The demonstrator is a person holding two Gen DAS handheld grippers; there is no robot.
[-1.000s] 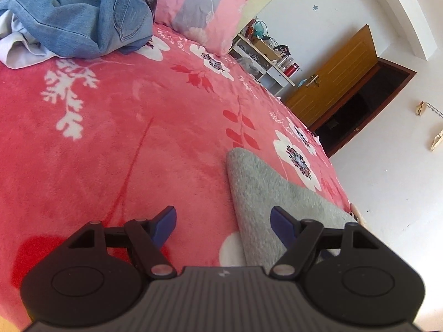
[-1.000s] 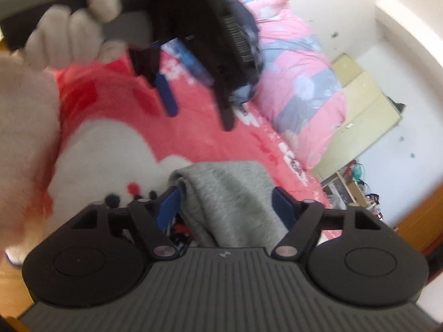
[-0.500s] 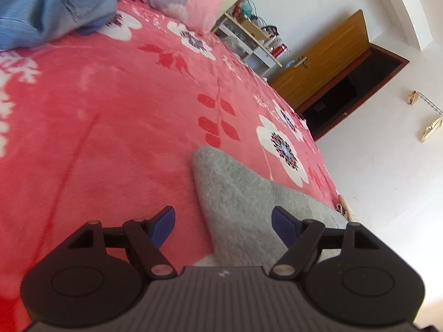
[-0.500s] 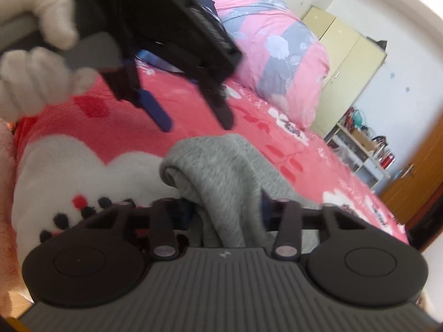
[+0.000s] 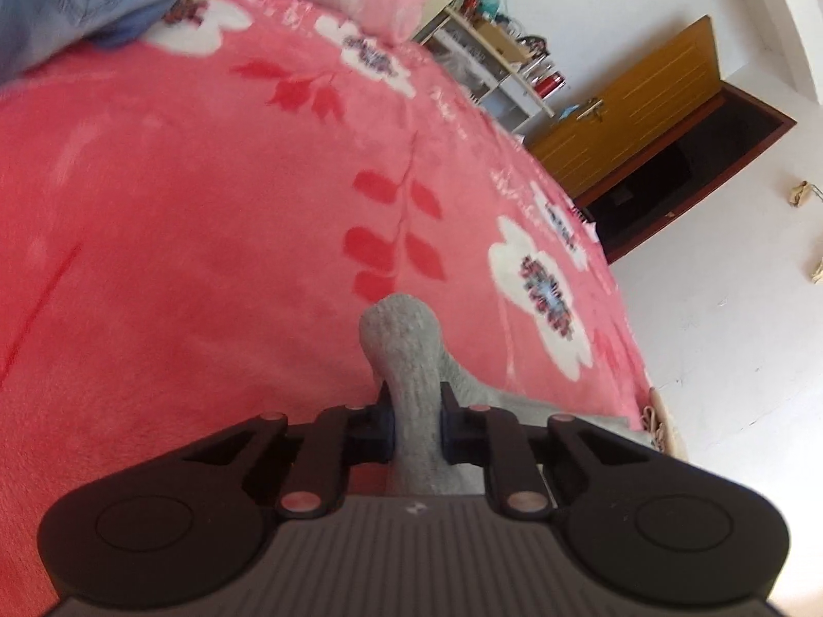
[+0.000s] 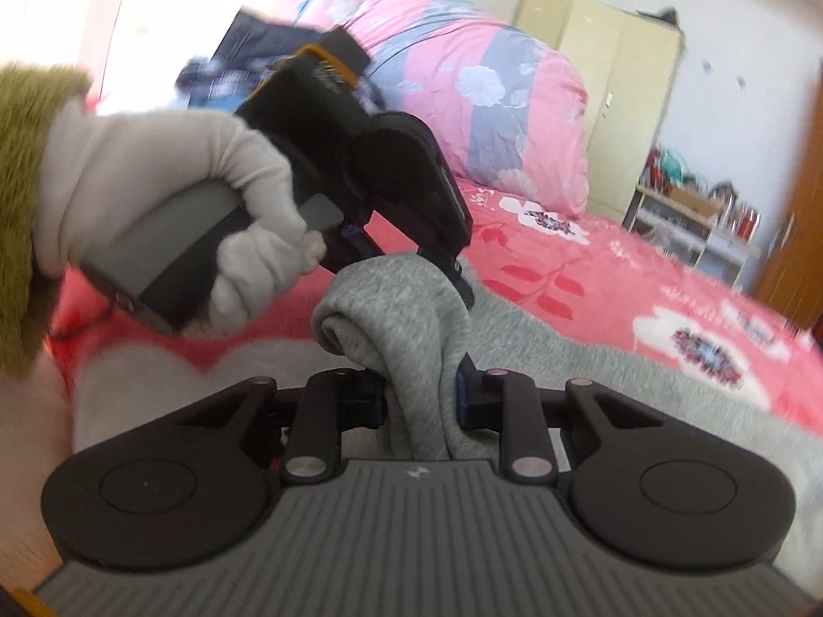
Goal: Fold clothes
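Note:
A grey knit garment (image 5: 406,360) lies on a red floral blanket (image 5: 180,236). My left gripper (image 5: 415,421) is shut on a bunched corner of it, which sticks up between the jaws. My right gripper (image 6: 419,401) is shut on another rolled fold of the same grey garment (image 6: 406,308), whose flat part spreads right across the bed (image 6: 591,380). In the right wrist view the left gripper (image 6: 458,272), held by a white-gloved hand (image 6: 170,190), pinches the cloth just beyond my right jaws.
A heap of jeans and dark clothes (image 5: 77,5) lies at the far left. A pink and grey quilt (image 6: 478,97) sits at the head of the bed. A shelf unit (image 5: 504,72), a wooden door (image 5: 627,113) and a wardrobe (image 6: 617,82) stand beyond.
Both grippers have closed on the grey garment: the left was open half a second ago and now pinches a corner. The two grippers have come close together.

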